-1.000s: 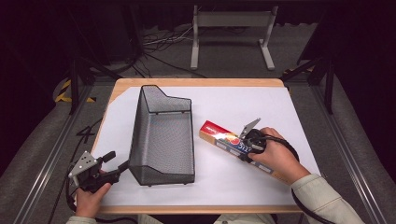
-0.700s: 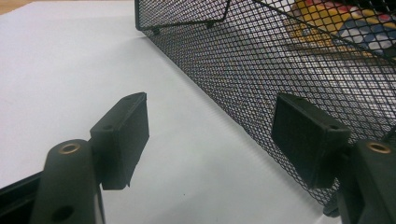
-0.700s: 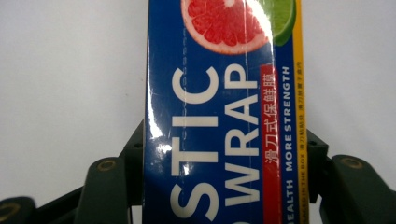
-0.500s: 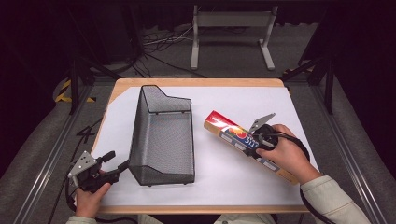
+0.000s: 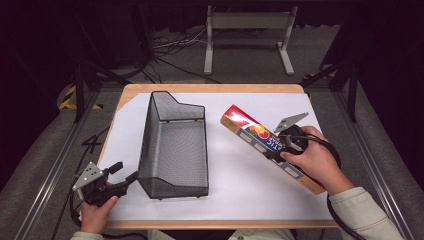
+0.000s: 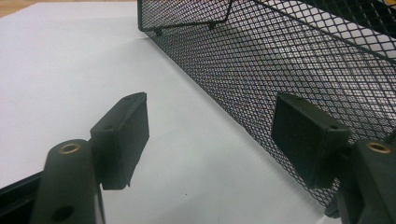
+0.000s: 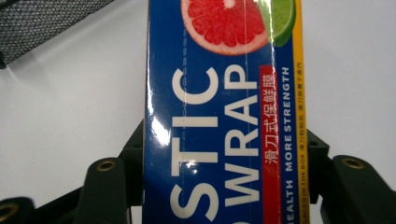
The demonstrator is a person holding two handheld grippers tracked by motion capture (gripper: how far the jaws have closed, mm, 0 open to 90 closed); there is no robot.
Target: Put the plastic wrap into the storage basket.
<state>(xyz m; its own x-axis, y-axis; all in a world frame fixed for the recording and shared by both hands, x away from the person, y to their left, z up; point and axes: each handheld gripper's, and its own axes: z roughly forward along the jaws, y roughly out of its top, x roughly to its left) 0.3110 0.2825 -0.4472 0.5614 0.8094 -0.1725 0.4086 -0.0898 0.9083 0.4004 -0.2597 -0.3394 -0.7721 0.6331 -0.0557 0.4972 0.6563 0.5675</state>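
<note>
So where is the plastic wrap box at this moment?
In the high view the plastic wrap box is on the table's right side, gripped across its width by the right gripper, just right of the black mesh basket.

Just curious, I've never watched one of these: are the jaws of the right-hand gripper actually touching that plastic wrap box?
Touching. In the right gripper view, both black jaws press against the long sides of the plastic wrap box, with no gap on either side.
</note>
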